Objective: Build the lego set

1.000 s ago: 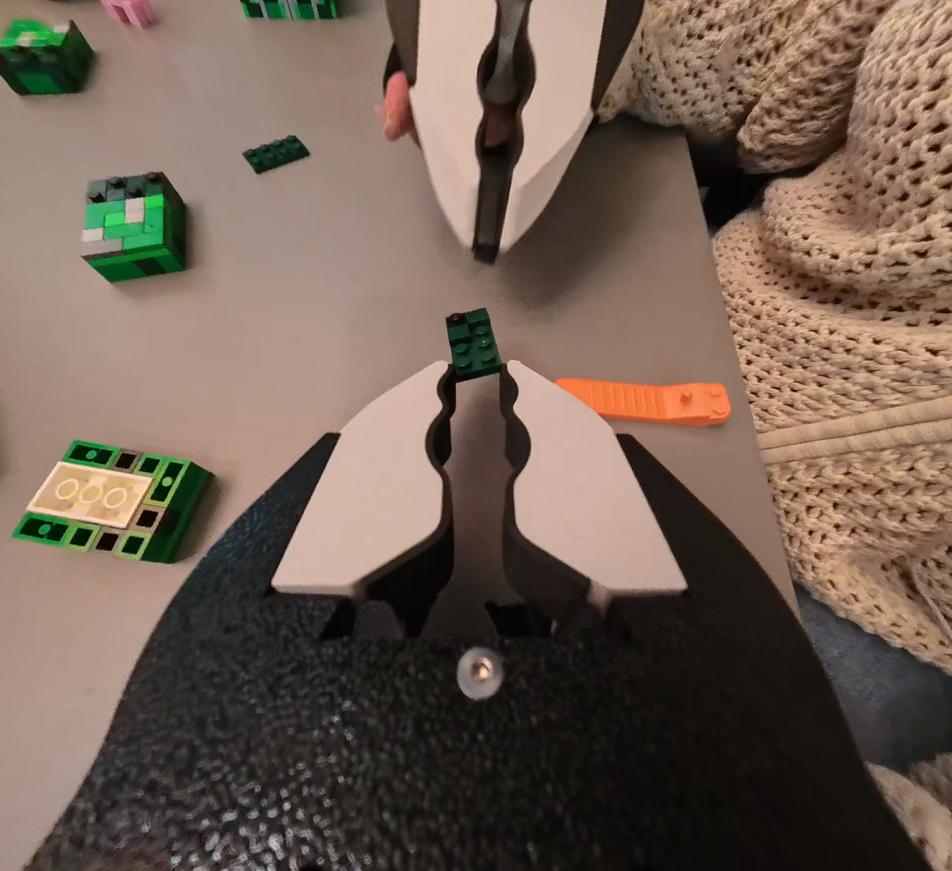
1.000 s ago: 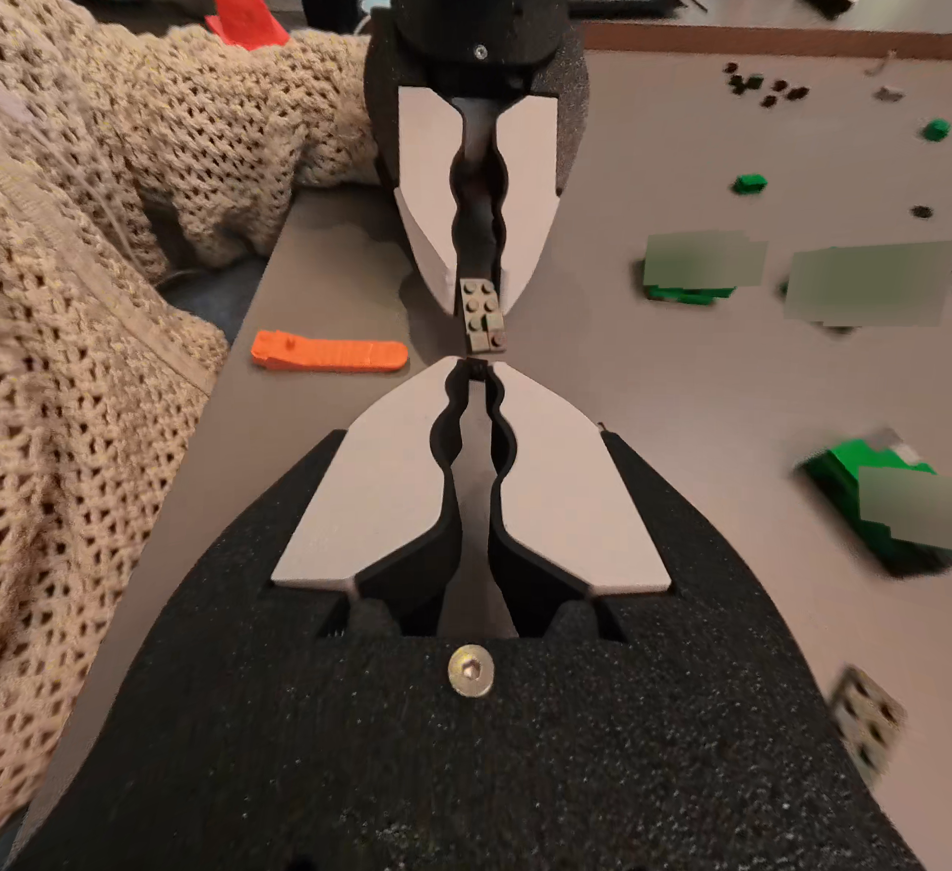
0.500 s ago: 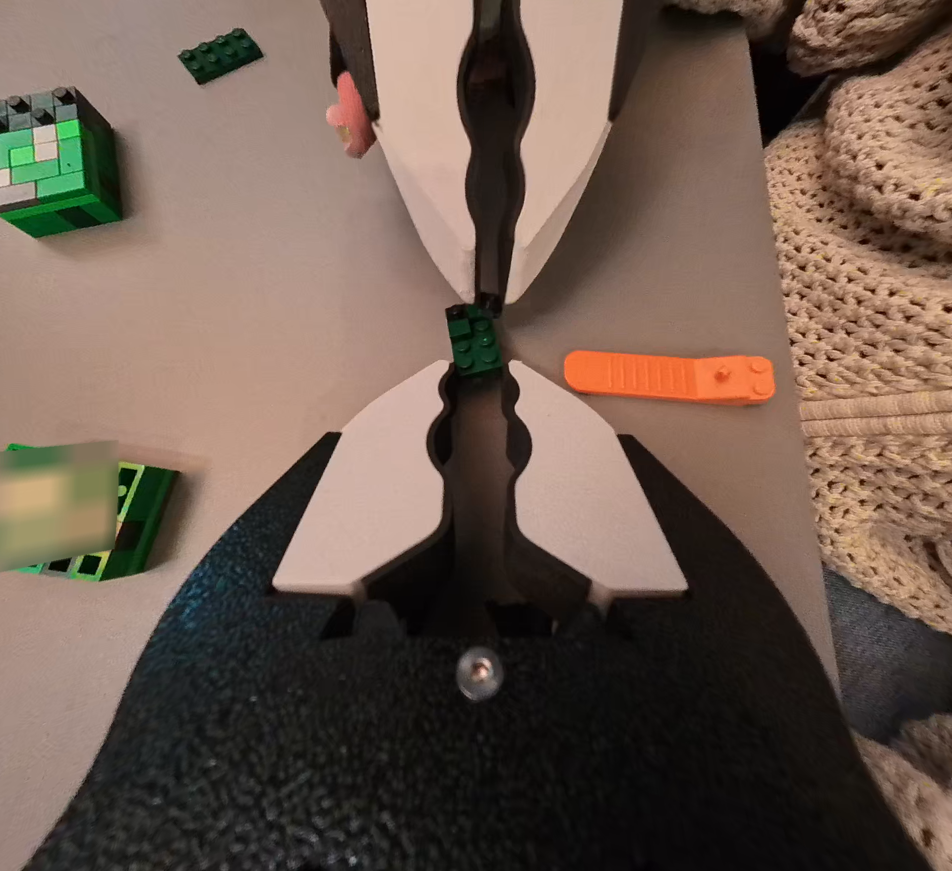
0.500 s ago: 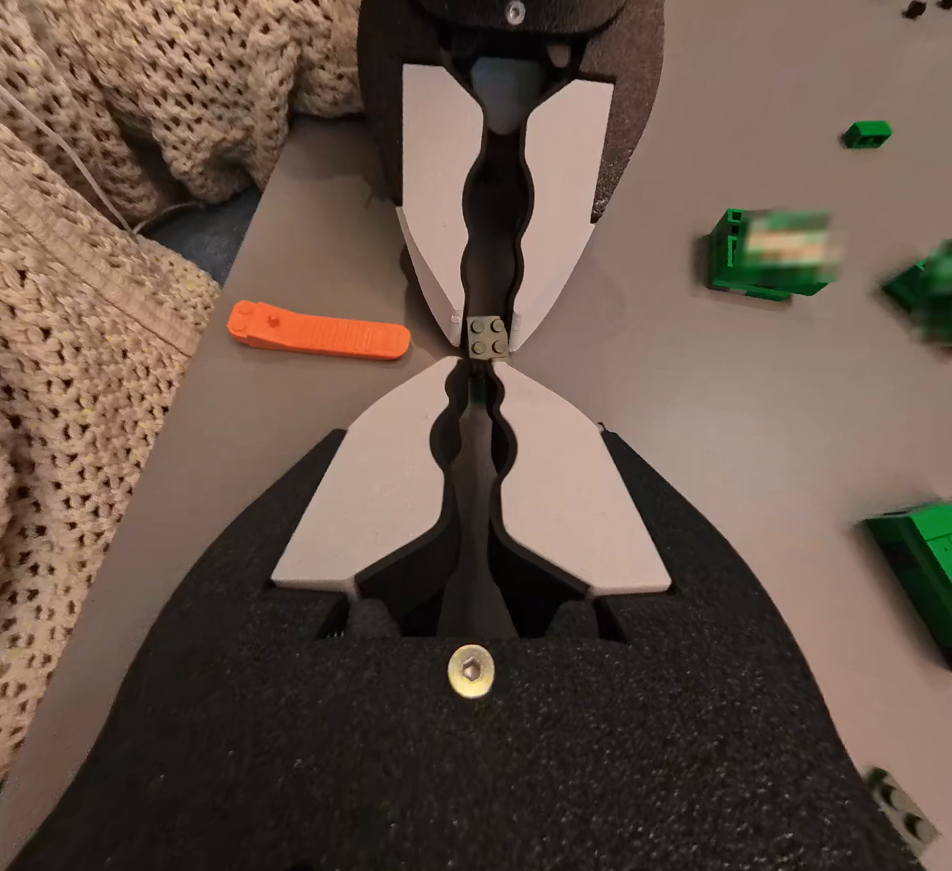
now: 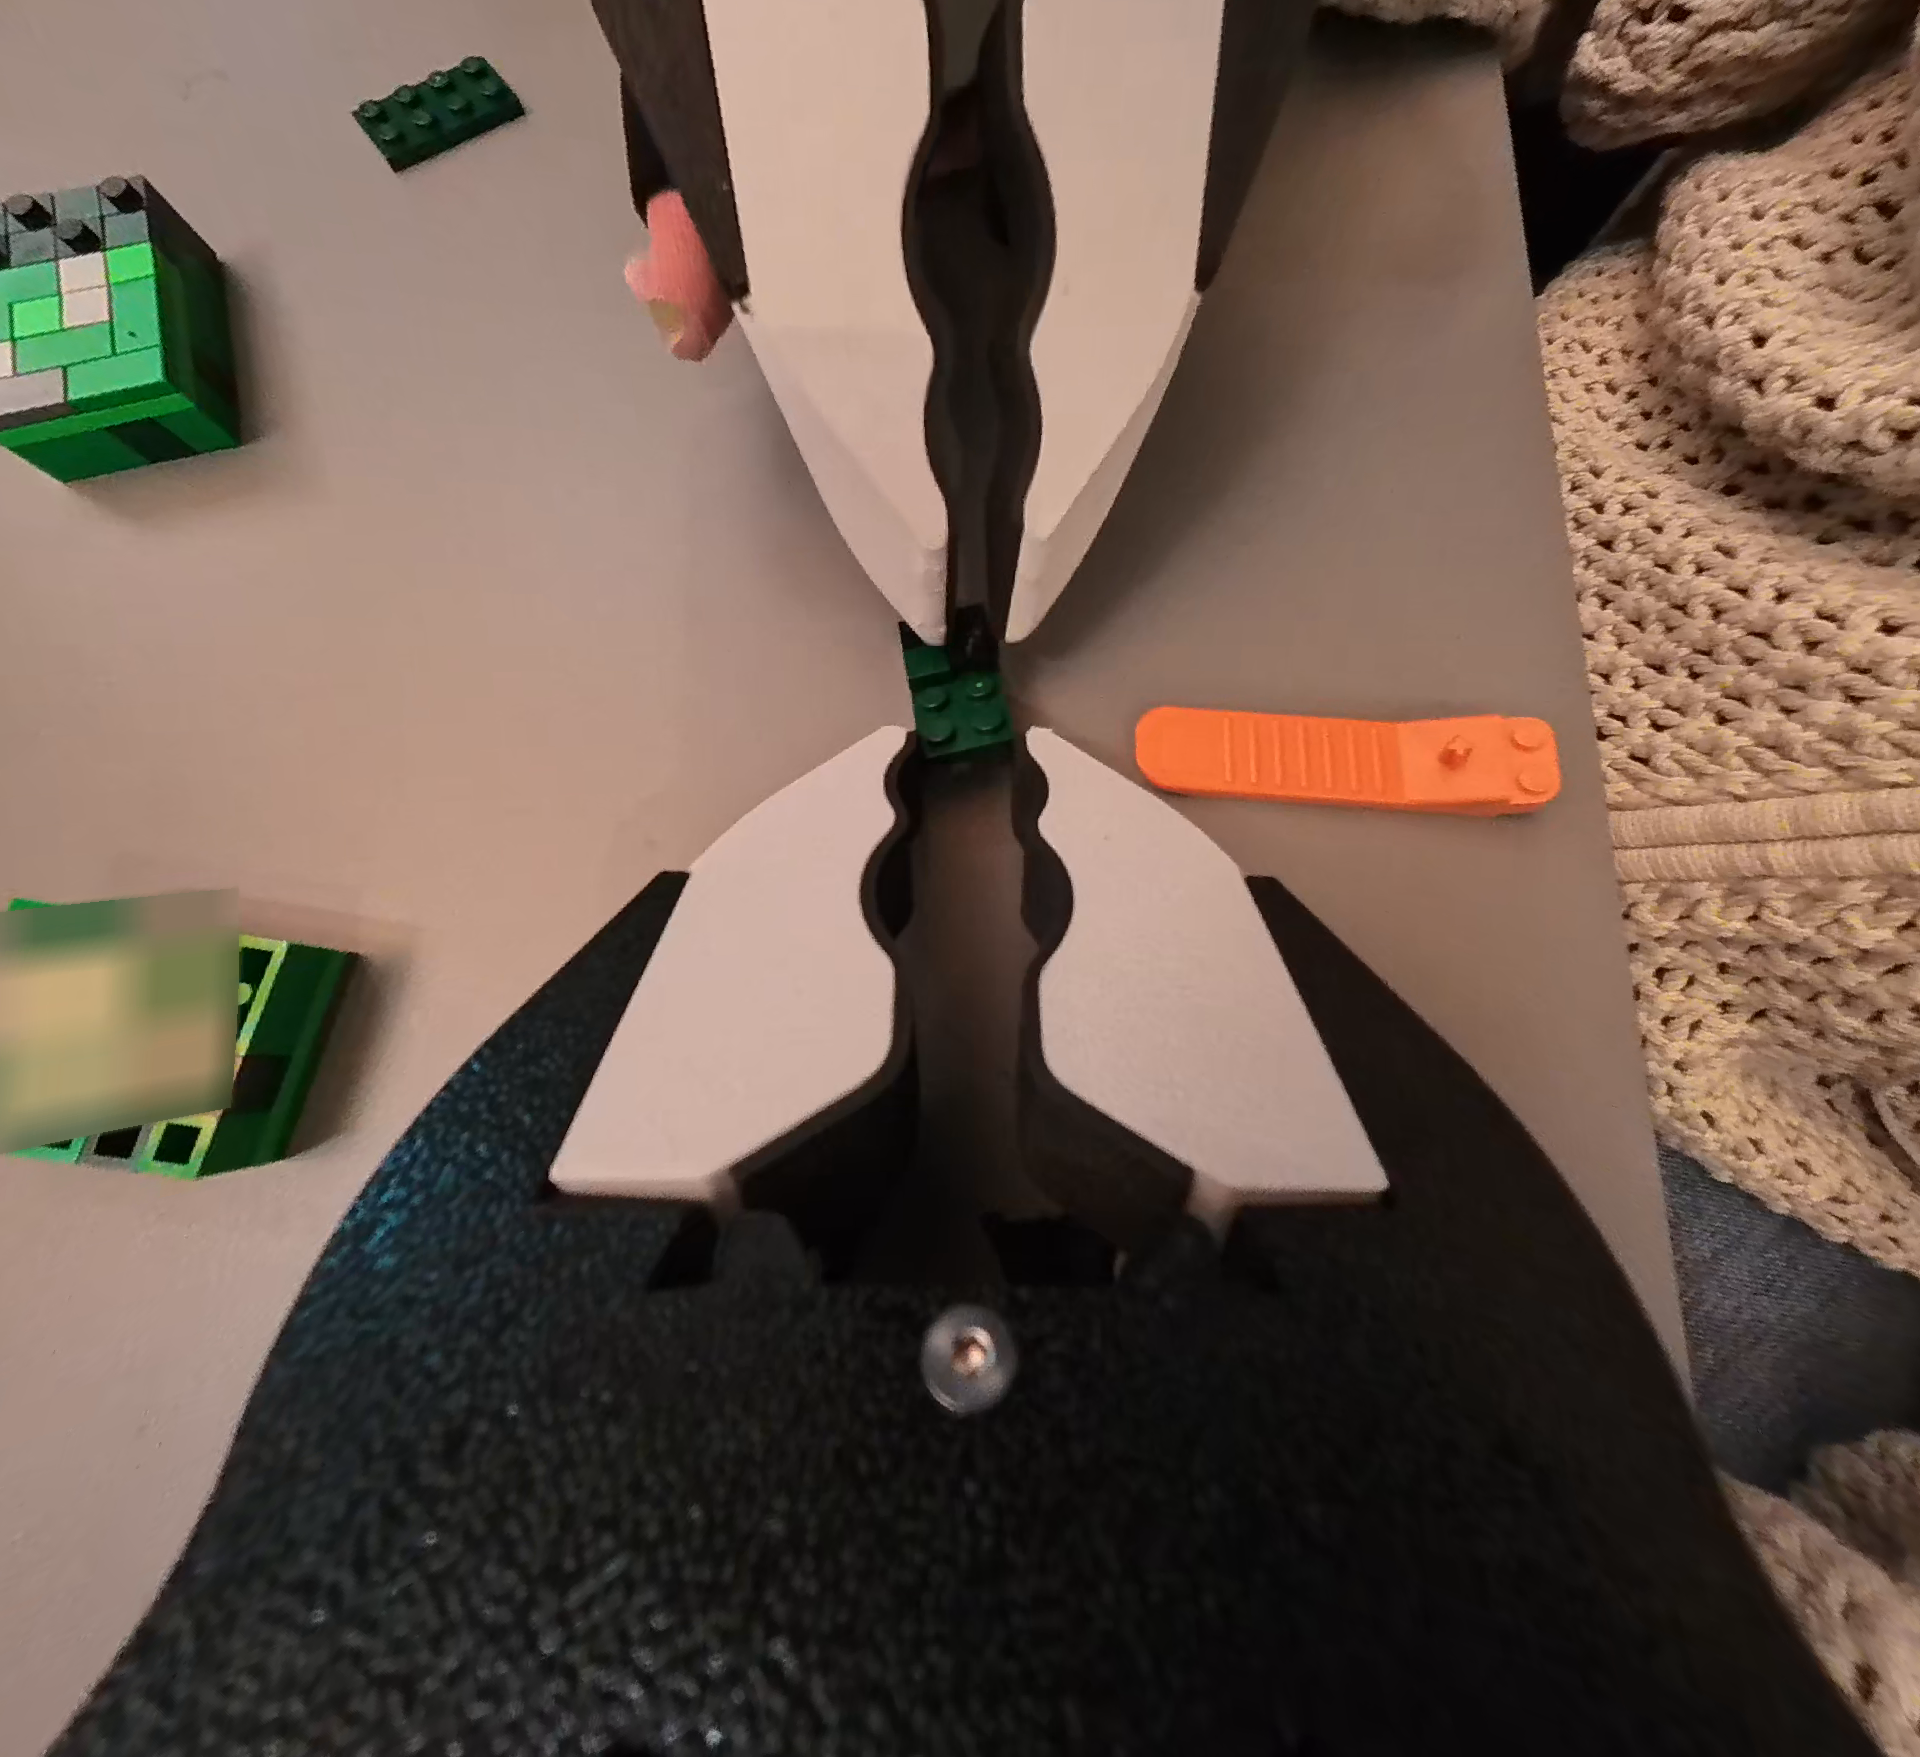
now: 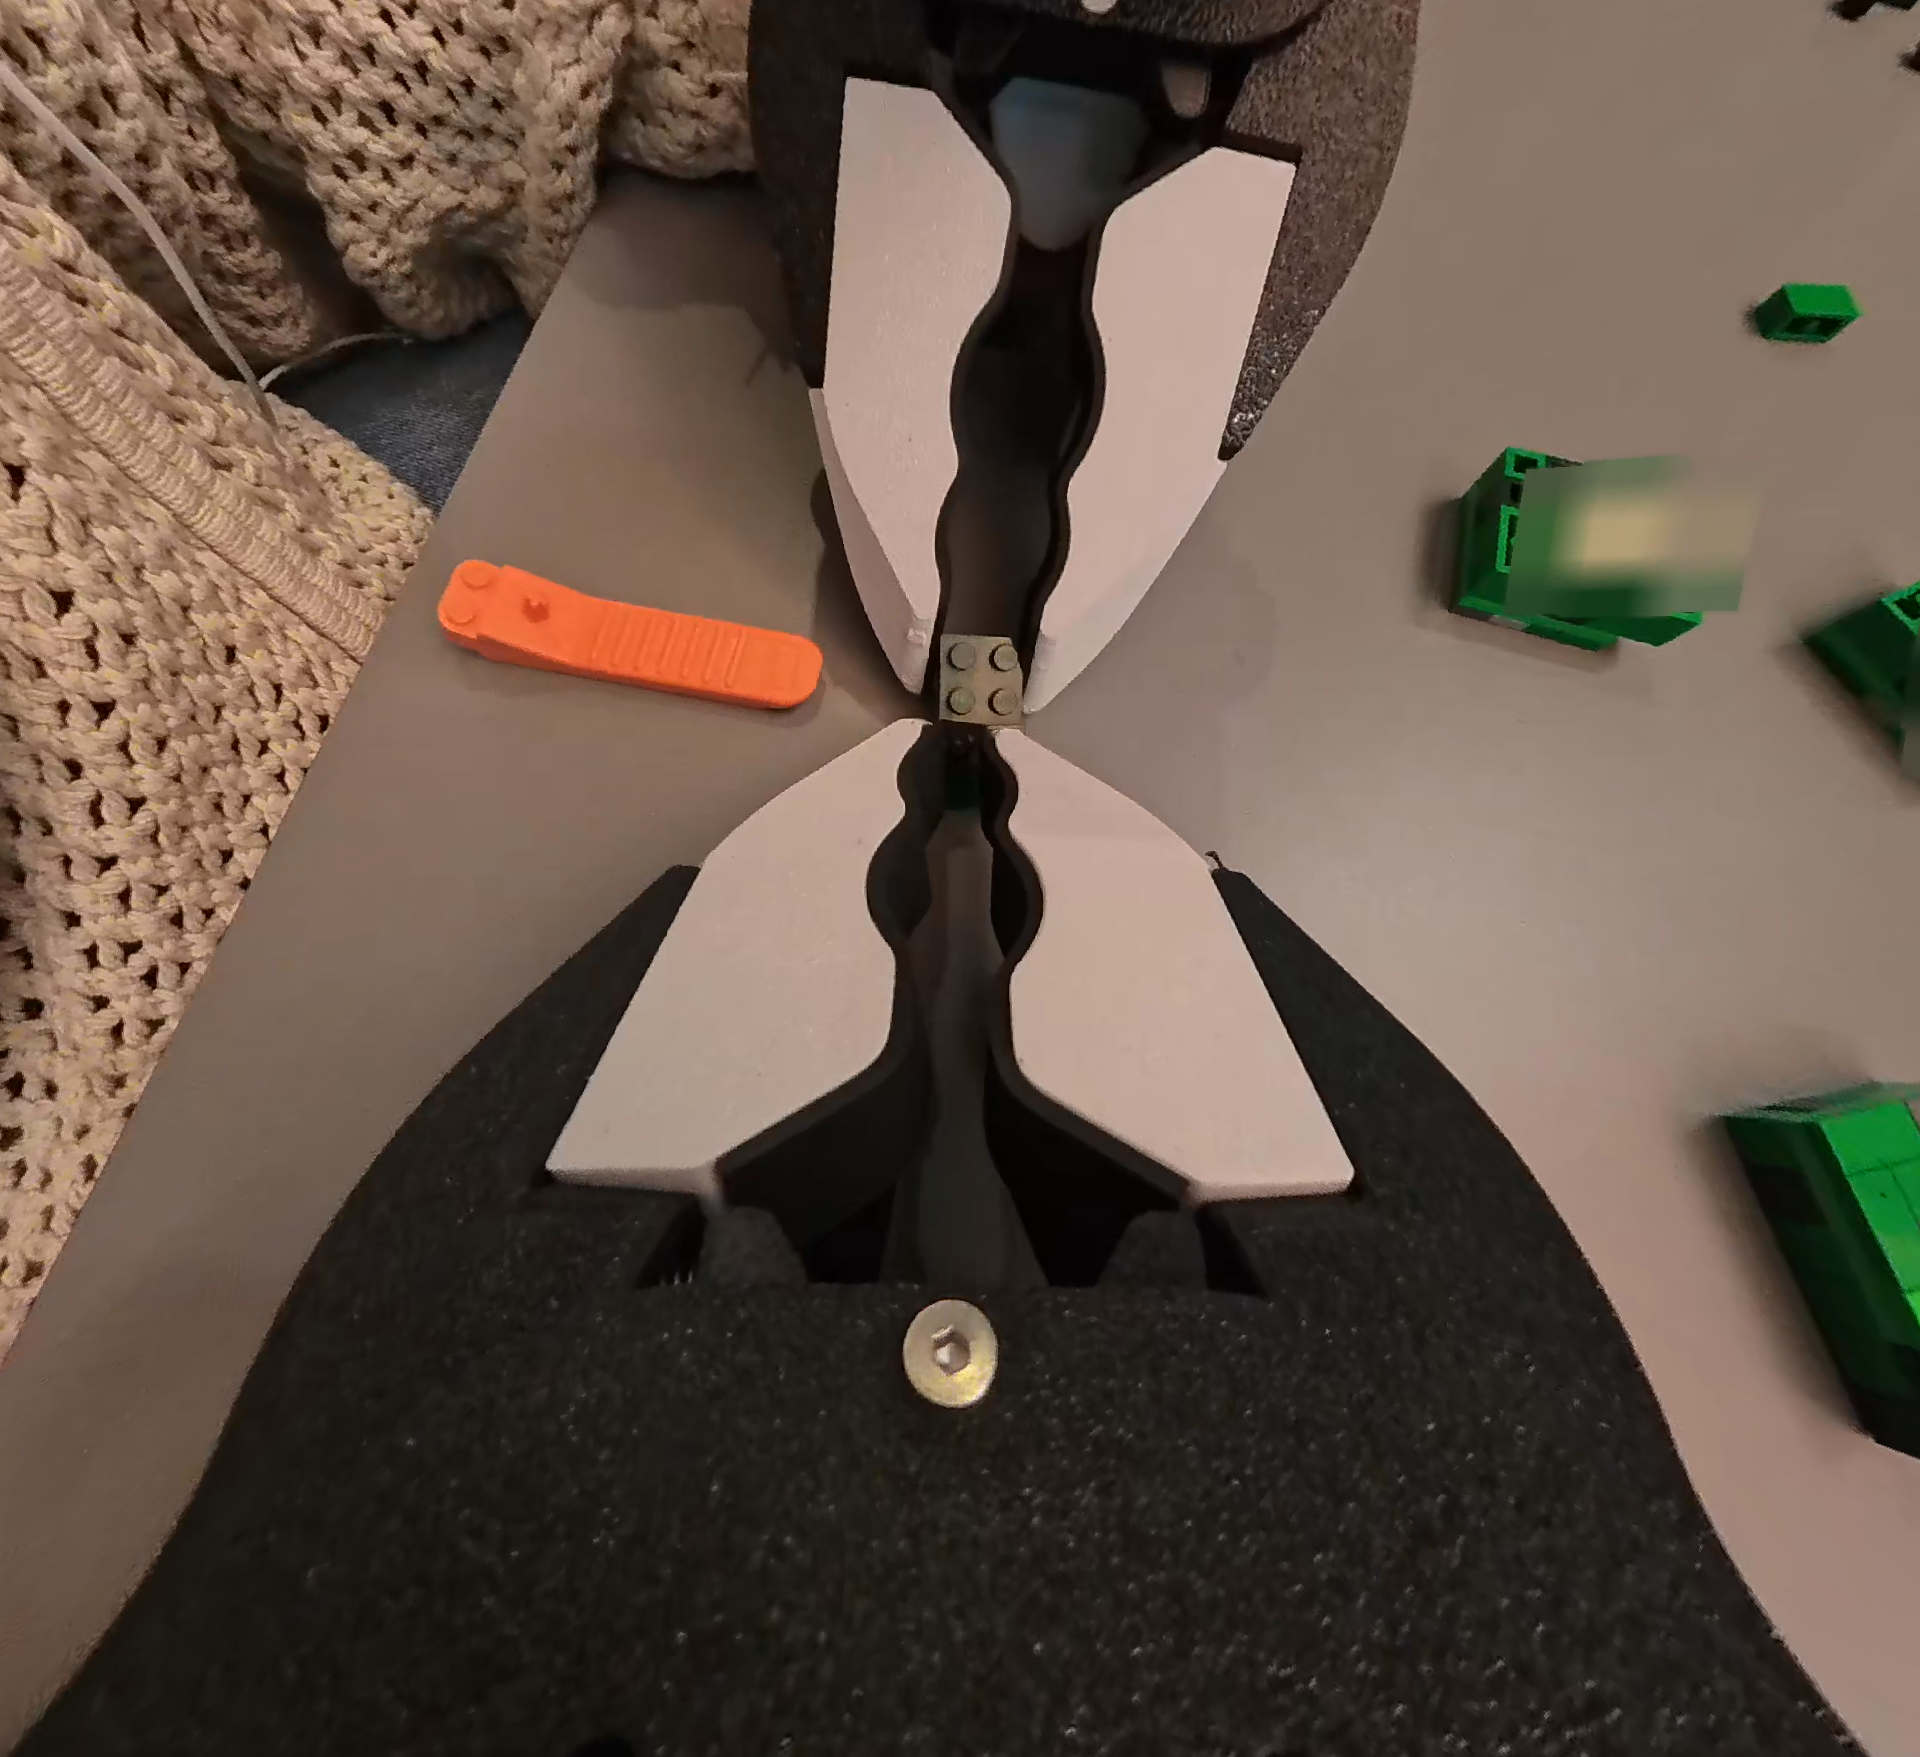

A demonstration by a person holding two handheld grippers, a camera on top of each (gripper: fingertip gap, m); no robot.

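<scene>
a grey desk (image 5: pixel 436 627) carries the scene, with a cream knitted sweater (image 5: pixel 1745 564) bunched along its edge at 3 o'clock in the left wrist view. green built blocks sit at 9 o'clock: a cube assembly (image 5: pixel 109 346) and, lower, a flat green frame (image 5: pixel 281 1042) partly under a mosaic patch. an orange brick separator (image 5: pixel 1340 760) lies just beside the meeting point, at 3 o'clock. a loose dark green plate (image 5: pixel 436 109) rests at 11 o'clock.

the left gripper (image 5: pixel 961 757) and the right gripper (image 6: pixel 961 739) face each other tip to tip above the desk, both levelled along one line. the left jaws are narrow, pinching a small dark green plate (image 5: pixel 961 715); the right jaws are nearly closed on a tiny dark piece (image 5: pixel 975 639), which touches the plate's far end.

the join looks under way. the risk, as judged here: a slight tilt between the two tools would let the studs miss, and the tiny piece could twist out of the pinch and drop to the desk, or off its nearby edge into the sweater.
</scene>
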